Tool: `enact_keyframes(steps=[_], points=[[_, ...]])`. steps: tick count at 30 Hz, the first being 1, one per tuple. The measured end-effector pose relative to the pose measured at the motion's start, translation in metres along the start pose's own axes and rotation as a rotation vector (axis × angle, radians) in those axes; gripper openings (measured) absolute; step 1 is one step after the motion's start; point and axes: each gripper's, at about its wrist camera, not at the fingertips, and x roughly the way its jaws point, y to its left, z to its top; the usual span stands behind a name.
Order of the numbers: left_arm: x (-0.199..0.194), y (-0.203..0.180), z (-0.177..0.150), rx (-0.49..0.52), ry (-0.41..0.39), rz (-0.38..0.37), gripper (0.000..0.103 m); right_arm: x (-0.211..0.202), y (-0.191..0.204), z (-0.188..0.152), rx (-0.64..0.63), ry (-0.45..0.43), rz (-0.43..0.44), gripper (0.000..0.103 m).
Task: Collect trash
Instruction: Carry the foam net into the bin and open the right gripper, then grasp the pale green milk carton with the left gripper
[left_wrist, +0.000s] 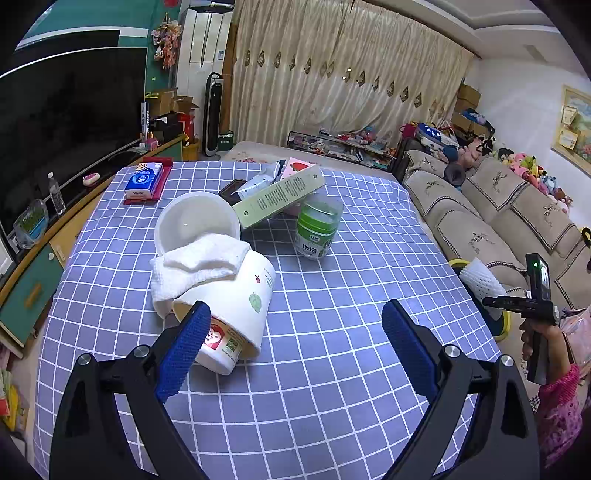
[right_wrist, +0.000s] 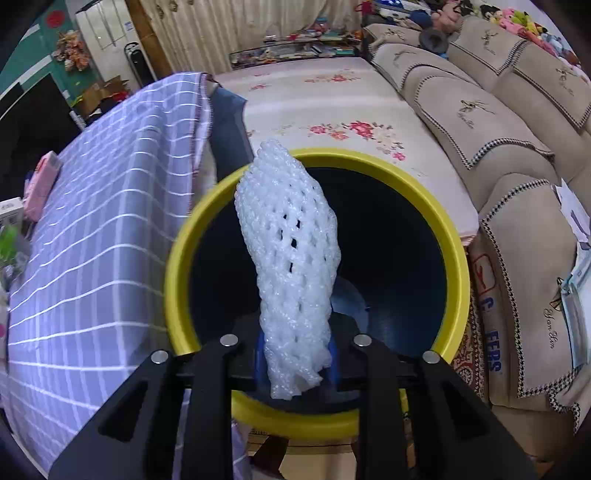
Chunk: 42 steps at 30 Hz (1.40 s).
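My right gripper (right_wrist: 297, 354) is shut on a white foam fruit net (right_wrist: 291, 236) and holds it over the open mouth of a yellow-rimmed bin (right_wrist: 448, 236) beside the table. The net also shows in the left wrist view (left_wrist: 480, 275), off the table's right edge. My left gripper (left_wrist: 295, 332) is open and empty above the checked tablecloth (left_wrist: 332, 350). Its left finger (left_wrist: 184, 347) is close in front of a tipped white paper cup (left_wrist: 236, 306) with a white tissue (left_wrist: 195, 266) draped over it. A green-lidded jar (left_wrist: 317, 229) and a green box (left_wrist: 280, 195) lie beyond.
A white bowl (left_wrist: 195, 221), dark packets (left_wrist: 255, 181) and a blue tissue pack on a red tray (left_wrist: 144, 177) sit at the table's far side. A TV cabinet (left_wrist: 33, 280) runs along the left. A beige sofa (right_wrist: 517, 147) stands to the right of the bin.
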Motion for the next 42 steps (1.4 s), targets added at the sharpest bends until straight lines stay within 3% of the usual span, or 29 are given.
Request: enact_keyframes(steps=[3,6,14,18,24,27,33,37,42], points=[[0.002,0.000,0.001,0.003,0.003,0.004,0.093,0.005,-0.005,-0.002,0.022,-0.004,-0.018,0.061],[0.001,0.001,0.002,0.000,0.000,0.011,0.093,0.000,-0.005,-0.003,0.025,-0.037,-0.057,0.069],[0.001,0.012,0.003,-0.013,-0.002,0.035,0.093,-0.038,0.012,-0.011,0.017,-0.154,0.009,0.070],[0.000,0.014,0.004,-0.016,-0.004,0.040,0.092,-0.057,0.023,-0.013,-0.003,-0.216,-0.011,0.070],[0.007,0.007,0.010,0.022,0.003,0.034,0.092,-0.073,0.030,-0.013,-0.018,-0.254,0.021,0.072],[0.012,0.000,0.022,0.071,0.003,0.020,0.092,-0.076,0.031,-0.014,-0.020,-0.264,0.029,0.072],[0.033,-0.009,0.060,0.269,0.006,0.032,0.092,-0.082,0.029,-0.016,-0.008,-0.272,0.049,0.072],[0.060,-0.010,0.083,0.386,0.045,0.035,0.085,-0.083,0.029,-0.016,0.006,-0.269,0.054,0.072],[0.097,-0.003,0.107,0.421,0.133,-0.010,0.073,-0.083,0.032,-0.013,0.012,-0.266,0.053,0.072]])
